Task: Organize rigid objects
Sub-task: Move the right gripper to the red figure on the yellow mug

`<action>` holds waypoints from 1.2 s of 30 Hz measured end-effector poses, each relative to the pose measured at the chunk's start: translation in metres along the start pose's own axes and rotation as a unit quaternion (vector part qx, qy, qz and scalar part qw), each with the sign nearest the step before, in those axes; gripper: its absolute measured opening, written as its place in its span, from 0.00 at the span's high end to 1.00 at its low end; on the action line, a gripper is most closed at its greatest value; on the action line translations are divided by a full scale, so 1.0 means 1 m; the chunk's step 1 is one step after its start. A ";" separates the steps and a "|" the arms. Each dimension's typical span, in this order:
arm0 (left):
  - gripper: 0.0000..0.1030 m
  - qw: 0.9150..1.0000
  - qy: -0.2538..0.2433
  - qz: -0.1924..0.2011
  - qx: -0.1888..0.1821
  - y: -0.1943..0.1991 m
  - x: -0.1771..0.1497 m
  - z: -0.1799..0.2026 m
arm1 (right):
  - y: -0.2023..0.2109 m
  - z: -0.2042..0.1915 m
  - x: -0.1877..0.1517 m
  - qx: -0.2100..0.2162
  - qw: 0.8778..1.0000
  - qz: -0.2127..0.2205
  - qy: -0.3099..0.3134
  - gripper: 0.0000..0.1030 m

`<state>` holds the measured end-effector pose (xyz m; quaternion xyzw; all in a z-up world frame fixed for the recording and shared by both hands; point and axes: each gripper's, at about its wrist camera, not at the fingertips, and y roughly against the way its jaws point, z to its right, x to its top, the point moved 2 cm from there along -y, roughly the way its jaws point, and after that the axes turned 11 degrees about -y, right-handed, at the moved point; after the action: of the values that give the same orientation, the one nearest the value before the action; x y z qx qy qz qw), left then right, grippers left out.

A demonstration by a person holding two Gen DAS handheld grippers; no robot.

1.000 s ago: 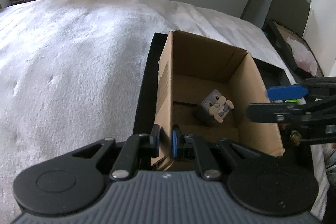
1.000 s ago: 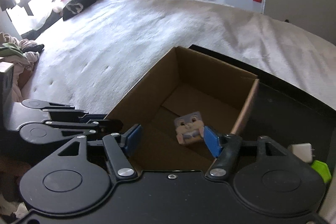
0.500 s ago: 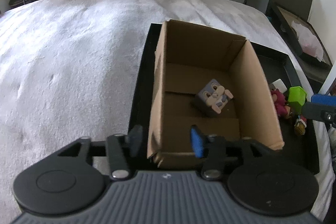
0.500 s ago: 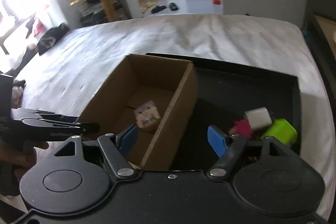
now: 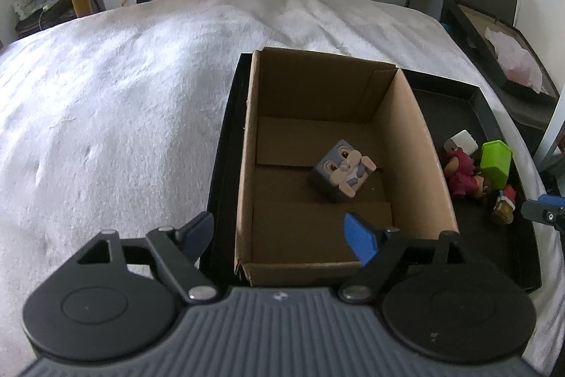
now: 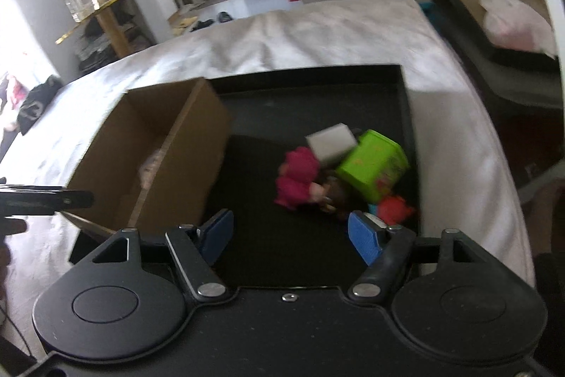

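With our right claw [image 6: 290, 234] and left claw [image 5: 282, 237] both spread and empty, we judge the stiff, light green plastic box [image 6: 372, 165] best pinched across its flat sides.

Bed [image 5: 123, 101] with white textured cover. Black tray [image 5: 476, 101] lies directly on it near right edge. Dark garment [image 6: 31, 105] on far left part.

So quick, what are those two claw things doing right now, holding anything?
Left gripper: open, holding nothing, at the cardboard box's near end.
Right gripper: open, holding nothing.
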<state>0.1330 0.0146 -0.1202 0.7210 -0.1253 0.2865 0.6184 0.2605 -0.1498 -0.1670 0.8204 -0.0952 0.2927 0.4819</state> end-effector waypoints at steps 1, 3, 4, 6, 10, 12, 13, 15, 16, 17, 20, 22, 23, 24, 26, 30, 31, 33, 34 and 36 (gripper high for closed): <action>0.22 1.000 0.002 0.000 0.000 0.000 0.000 0.000 | -0.001 0.004 -0.002 -0.003 1.000 0.000 -0.001 0.35; 0.22 1.000 0.008 0.002 -0.002 0.003 0.000 0.001 | -0.004 0.012 -0.005 -0.014 1.000 0.000 -0.001 0.37; 0.22 1.000 0.007 0.005 -0.001 0.004 0.000 0.002 | -0.005 0.016 -0.006 -0.021 1.000 -0.001 -0.002 0.37; 0.22 1.000 -0.001 0.009 0.002 0.006 0.001 0.006 | -0.009 0.025 -0.008 -0.028 0.999 -0.004 -0.015 0.38; 0.22 1.000 -0.011 0.017 0.006 0.008 0.003 0.013 | -0.021 0.037 -0.011 -0.042 0.998 -0.009 -0.045 0.38; 0.22 1.000 -0.009 0.022 0.007 0.008 0.005 0.015 | -0.028 0.042 -0.012 -0.049 0.997 -0.013 -0.064 0.38; 0.22 1.000 -0.008 0.023 0.009 0.007 0.005 0.015 | -0.033 0.044 -0.013 -0.052 0.996 -0.016 -0.073 0.38; 0.22 1.000 -0.006 0.017 0.012 0.004 0.005 0.016 | -0.042 0.047 -0.012 -0.067 0.994 -0.022 -0.085 0.38; 0.22 1.000 -0.006 0.016 0.013 0.003 0.005 0.016 | -0.046 0.048 -0.011 -0.076 0.993 -0.024 -0.089 0.38; 0.22 1.000 -0.005 0.015 0.015 0.003 0.005 0.016 | -0.049 0.048 -0.011 -0.081 0.992 -0.021 -0.091 0.38; 0.22 1.000 -0.003 0.014 0.022 0.005 0.004 0.015 | -0.055 0.042 -0.005 -0.087 0.992 -0.014 -0.087 0.38; 0.22 1.000 0.000 0.015 0.026 0.006 0.004 0.014 | -0.061 0.039 -0.003 -0.094 0.992 -0.012 -0.089 0.39; 0.22 0.999 0.001 0.013 0.029 0.006 0.004 0.014 | -0.064 0.037 -0.003 -0.100 0.991 -0.015 -0.088 0.46; 0.22 0.999 0.000 0.013 0.032 0.006 0.003 0.014 | -0.067 0.038 -0.004 -0.108 0.990 -0.019 -0.091 0.53; 0.22 0.999 -0.001 0.012 0.032 0.006 0.003 0.015 | -0.068 0.038 -0.004 -0.109 0.989 -0.017 -0.099 0.54; 0.22 0.999 0.000 0.009 0.035 0.005 0.002 0.015 | -0.064 0.035 -0.010 -0.099 0.991 -0.032 -0.090 0.54; 0.22 0.999 0.003 0.009 0.035 0.006 0.003 0.014 | -0.063 0.034 -0.012 -0.095 0.991 -0.038 -0.083 0.54; 0.22 0.999 0.008 0.009 0.036 0.006 0.002 0.013 | -0.057 0.031 -0.019 -0.089 0.992 -0.053 -0.068 0.54; 0.22 0.999 0.010 0.008 0.036 0.005 0.002 0.013 | -0.055 0.030 -0.022 -0.085 0.993 -0.060 -0.062 0.54; 0.22 0.999 0.013 0.007 0.034 0.004 0.002 0.013 | -0.049 0.029 -0.030 -0.082 0.993 -0.074 -0.047 0.54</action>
<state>0.1352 0.0015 -0.1166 0.7372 -0.1122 0.3039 0.5930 0.2692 -0.1526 -0.2309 0.7959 -0.0806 0.2082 0.5627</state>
